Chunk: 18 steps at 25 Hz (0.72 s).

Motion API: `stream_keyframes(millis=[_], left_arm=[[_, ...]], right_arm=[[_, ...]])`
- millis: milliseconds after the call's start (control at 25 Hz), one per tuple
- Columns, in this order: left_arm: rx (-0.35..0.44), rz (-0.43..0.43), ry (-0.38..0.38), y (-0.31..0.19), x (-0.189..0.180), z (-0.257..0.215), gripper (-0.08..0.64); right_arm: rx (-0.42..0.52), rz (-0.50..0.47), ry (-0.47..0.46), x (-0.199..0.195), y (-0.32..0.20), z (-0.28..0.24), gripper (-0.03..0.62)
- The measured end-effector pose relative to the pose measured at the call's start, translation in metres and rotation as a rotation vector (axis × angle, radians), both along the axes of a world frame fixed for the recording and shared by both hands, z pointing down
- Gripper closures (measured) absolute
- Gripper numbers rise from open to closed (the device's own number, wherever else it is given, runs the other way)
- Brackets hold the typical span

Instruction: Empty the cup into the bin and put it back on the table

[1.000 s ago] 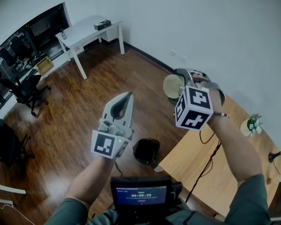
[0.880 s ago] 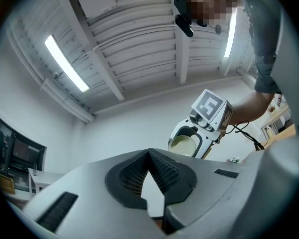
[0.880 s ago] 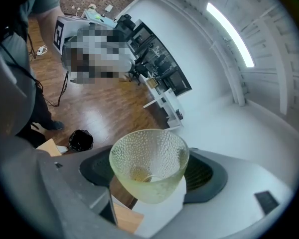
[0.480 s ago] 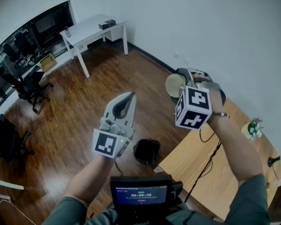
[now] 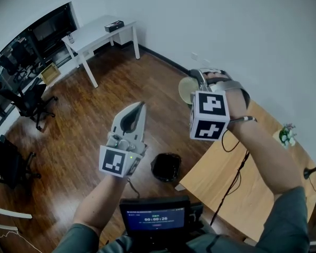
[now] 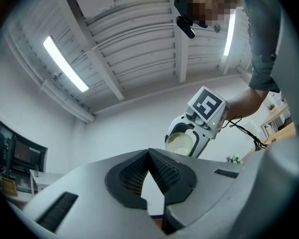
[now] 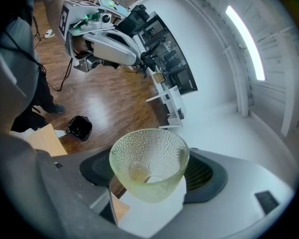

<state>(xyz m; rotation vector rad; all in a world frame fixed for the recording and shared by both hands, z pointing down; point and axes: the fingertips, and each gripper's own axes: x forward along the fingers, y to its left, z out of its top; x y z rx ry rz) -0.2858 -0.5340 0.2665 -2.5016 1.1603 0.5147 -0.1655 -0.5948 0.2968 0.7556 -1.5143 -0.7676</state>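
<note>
A pale green dimpled cup (image 5: 187,90) is gripped in my right gripper (image 5: 196,83), held high above the wood floor beside the wooden table (image 5: 237,194). In the right gripper view the cup (image 7: 148,176) sits between the jaws of the right gripper (image 7: 149,156), its mouth tipped toward the camera, with a small brownish bit at its bottom. The black bin (image 5: 166,167) stands on the floor below, between both hands, and the bin (image 7: 79,128) also shows in the right gripper view. My left gripper (image 5: 137,108) is shut and empty, pointing upward. Its view shows the cup (image 6: 180,143) from the side.
A white desk (image 5: 97,33) stands by the far wall, with office chairs (image 5: 29,101) at the left. On the wooden table are a small plant (image 5: 285,136) and a black cable (image 5: 234,181). A screen unit (image 5: 154,217) hangs at the person's chest.
My right gripper has rolled a little and shifted slightly up and left with the cup still in it. The left gripper has stayed where it was.
</note>
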Motion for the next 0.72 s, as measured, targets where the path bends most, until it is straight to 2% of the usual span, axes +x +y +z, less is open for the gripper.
stream_keyframes(millis=[320, 720], left_arm=[[-0.008, 0.002, 0.012, -0.0037, -0.0054, -0.0018, 0.563], [-0.011, 0.009, 0.015, -0.0055, 0.0003, 0.0022, 0.563]], right_arm=[[0.006, -0.007, 0.071, -0.0017, -0.0028, 0.0016, 0.193], [0.018, -0.025, 0.115, -0.0024, -0.0057, 0.0042, 0.193]])
